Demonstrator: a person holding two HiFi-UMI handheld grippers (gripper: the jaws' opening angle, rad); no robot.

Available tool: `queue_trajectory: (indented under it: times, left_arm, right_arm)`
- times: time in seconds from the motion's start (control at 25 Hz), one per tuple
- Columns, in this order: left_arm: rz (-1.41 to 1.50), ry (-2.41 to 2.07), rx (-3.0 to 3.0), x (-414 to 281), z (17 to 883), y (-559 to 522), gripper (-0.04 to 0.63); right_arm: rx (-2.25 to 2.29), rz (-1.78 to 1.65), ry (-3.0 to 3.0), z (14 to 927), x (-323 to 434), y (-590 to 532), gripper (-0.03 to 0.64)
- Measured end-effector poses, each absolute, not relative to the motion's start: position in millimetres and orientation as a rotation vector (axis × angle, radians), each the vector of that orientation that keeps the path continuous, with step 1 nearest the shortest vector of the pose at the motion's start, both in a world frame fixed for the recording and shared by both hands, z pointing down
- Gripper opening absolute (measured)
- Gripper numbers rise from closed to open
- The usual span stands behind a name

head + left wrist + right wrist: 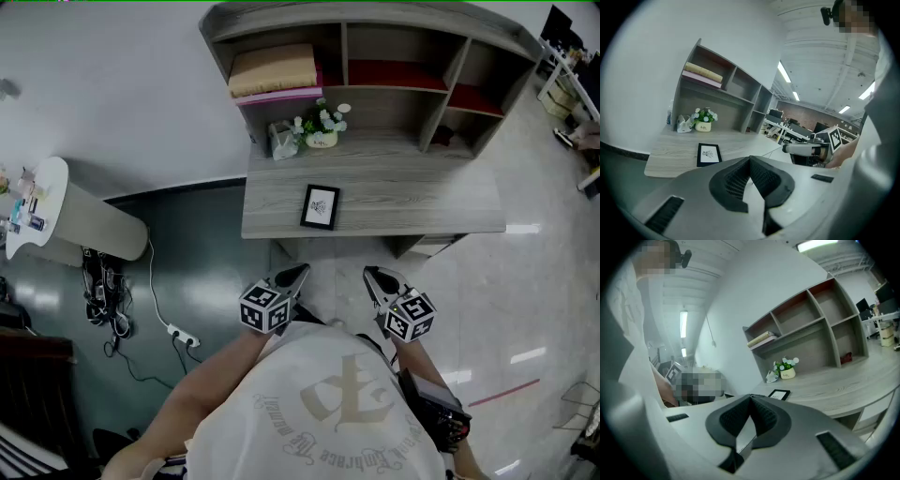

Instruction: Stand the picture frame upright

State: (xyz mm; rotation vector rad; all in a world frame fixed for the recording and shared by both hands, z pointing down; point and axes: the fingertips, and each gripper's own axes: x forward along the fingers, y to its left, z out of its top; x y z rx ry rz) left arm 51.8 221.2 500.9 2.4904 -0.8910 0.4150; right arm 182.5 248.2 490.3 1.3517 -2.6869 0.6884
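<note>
Two pairs of jaws pressed shut, tip to tip, on nothing: left gripper (pixel 301 269) and right gripper (pixel 369 273) side by side, held low before the chest, short of the near edge of the desk (pixel 427 202). Ahead of both, well apart from the tips, flat and face-up on the desk: picture frame (pixel 320 206), black-bordered, close to the front edge and a little left of the desk's middle. Long axis running away from the person, roughly front to back, slightly skewed. Falls between the two tips sideways, somewhat nearer the left gripper going by the head view. Calls, by judgement only, for opened jaws and a forward reach before any tipping up of an edge. Further back, against the shelf unit (pixel 386 109): a small flower pot (pixel 322 139) and a crumpled white packet (pixel 282 141), both apart from the frame. From the left gripper view: frame ahead and off to the left of the closed tips, its print legible as a small dark motif, with the right gripper out to the side. From the right gripper view: frame just beyond the tips, nearly dead ahead, foreshortened to a thin dark slab. No sign of a back stand in any view.
</note>
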Motion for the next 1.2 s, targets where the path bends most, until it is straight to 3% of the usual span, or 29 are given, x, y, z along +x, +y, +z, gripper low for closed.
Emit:
queue_trajectory:
  times: [1.2]
  left_arm:
    - [0.471,-0.966,2.465,18,516,241,0.011]
  right_arm:
    - [1.398,0.772,-2.643,509,168,253,0.005]
